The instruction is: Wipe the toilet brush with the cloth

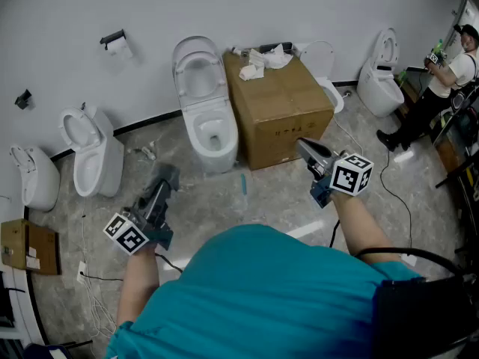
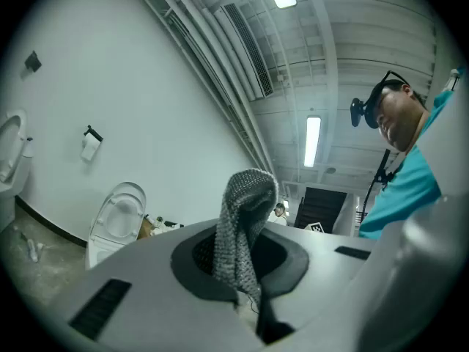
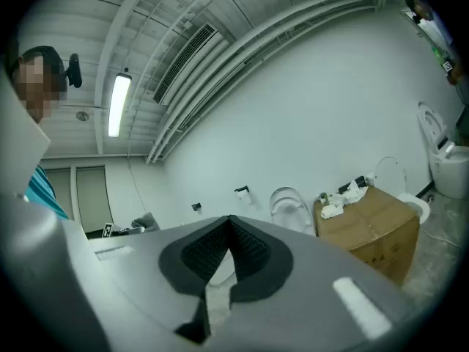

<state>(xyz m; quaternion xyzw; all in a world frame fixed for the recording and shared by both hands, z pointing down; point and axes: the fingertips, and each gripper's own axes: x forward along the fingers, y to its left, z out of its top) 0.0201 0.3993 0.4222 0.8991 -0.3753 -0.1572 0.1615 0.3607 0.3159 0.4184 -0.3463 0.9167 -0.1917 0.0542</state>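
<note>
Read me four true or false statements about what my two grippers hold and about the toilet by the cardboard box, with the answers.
1. The left gripper has its jaws shut on a grey knitted cloth. True.
2. The right gripper holds a toilet brush. False: its jaws are shut with nothing between them.
3. In the head view, the cardboard box stands right of the nearest toilet. True.
4. That toilet's lid is down. False: the lid is raised against the wall and the bowl is open.
</note>
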